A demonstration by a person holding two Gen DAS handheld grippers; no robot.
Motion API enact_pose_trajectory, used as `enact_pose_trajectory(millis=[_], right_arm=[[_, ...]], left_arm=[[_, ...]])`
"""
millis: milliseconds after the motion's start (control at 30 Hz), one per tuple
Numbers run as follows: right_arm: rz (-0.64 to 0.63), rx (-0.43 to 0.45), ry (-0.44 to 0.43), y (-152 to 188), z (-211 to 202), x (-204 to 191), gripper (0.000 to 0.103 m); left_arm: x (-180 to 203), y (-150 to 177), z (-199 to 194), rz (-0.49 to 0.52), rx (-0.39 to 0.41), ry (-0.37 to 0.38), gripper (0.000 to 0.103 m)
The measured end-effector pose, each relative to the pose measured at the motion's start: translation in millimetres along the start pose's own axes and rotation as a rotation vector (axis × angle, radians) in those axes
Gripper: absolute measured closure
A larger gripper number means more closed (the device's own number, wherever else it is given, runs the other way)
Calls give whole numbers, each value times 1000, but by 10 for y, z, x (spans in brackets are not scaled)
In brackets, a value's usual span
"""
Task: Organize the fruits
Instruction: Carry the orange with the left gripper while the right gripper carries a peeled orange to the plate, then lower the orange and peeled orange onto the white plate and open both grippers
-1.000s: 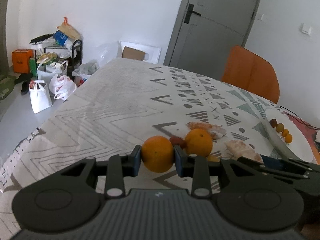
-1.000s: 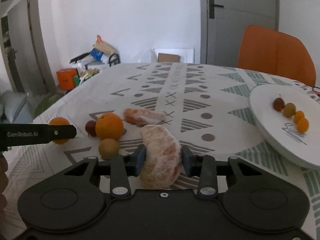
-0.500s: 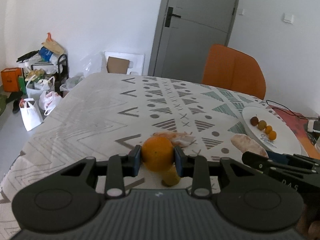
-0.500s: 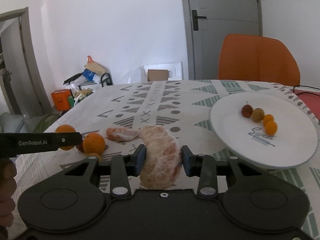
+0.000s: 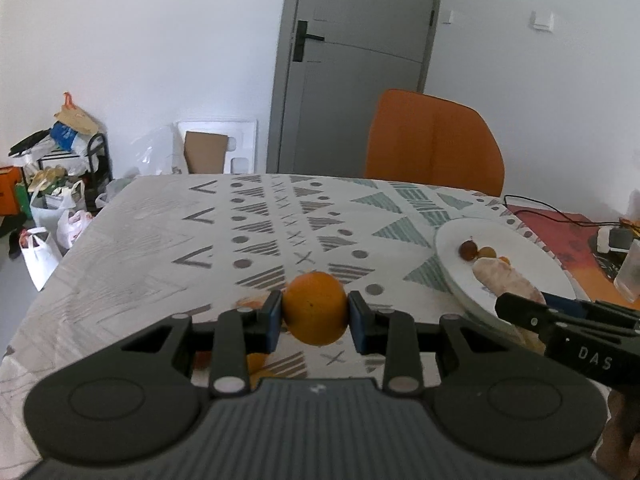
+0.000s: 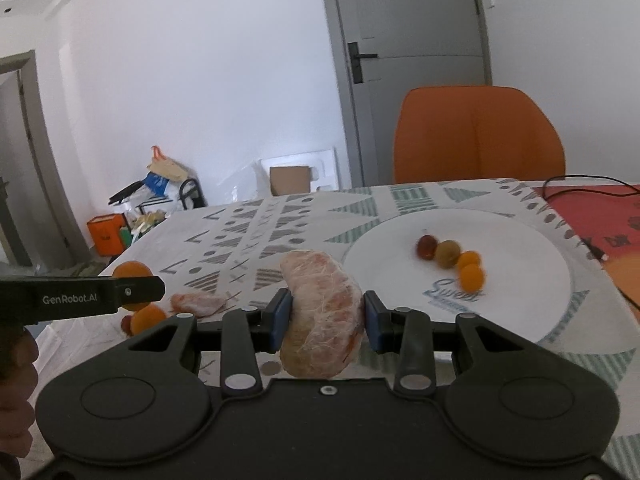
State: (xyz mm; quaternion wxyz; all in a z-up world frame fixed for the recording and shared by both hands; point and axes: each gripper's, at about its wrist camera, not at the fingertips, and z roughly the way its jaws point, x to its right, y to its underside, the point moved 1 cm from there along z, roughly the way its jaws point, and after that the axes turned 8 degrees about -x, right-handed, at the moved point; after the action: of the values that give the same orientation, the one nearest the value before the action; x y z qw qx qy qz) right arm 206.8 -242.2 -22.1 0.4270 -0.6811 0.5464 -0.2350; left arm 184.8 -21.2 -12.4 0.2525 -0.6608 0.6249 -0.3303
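Orange peel shows between the left gripper's (image 5: pixel 315 314) blue pads: its jaws are clamped on a round orange (image 5: pixel 314 307), held above the patterned desk (image 5: pixel 160 240) near its front edge. Being round, the orange has no clear long axis.

The right gripper (image 6: pixel 323 316) has its jaws clamped on a peeled citrus piece (image 6: pixel 320 312), a curved, pith-covered crescent. Its long axis runs roughly upright between the pads, the upper end leaning toward the desk's left side, the convex back facing the plate (image 6: pixel 520 280). It hangs above the desk just beside the plate's near-left rim.

The white plate lies toward the desk's right edge and carries a row of four small fruits (image 6: pixel 450 260): one dark red, one olive-brown, two orange.

On the desk's front left part lie another peeled piece (image 6: pixel 198 304), long axis running left to right, and just beside it a second orange (image 6: pixel 148 318) with a small red fruit (image 6: pixel 126 323).

An orange chair (image 6: pixel 478 134) stands behind the far edge.
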Motion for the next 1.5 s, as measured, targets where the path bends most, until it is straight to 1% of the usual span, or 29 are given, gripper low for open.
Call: enact_pose_trajectory(millis=[200,467,933,1267,1333,1433,1500], right_arm=[[33,7,16,-47,-25,259,66],[76,10,48,-103,-14,593,66],[147,-31,99,-193,238,1136,66],[171,-56,112,-329,497,1388,66],[168,-75,124,-327,558,1407,66],[179,-88,108,-347,582,1436,65],[141,-88,101,-380,554,1406,65]], left_arm=[[230,-98,75,28,0,18,70],[507,-203,264,66,-20,45,70],[981,-413,765,119,-70,89,70],[1275,-517,1120,158,-95,104,70],[1306,-521,1181,153,-109,111,70],[1333,-546,1253,134,-118,122,70],[1346,-577,1270,120,-119,118,70]])
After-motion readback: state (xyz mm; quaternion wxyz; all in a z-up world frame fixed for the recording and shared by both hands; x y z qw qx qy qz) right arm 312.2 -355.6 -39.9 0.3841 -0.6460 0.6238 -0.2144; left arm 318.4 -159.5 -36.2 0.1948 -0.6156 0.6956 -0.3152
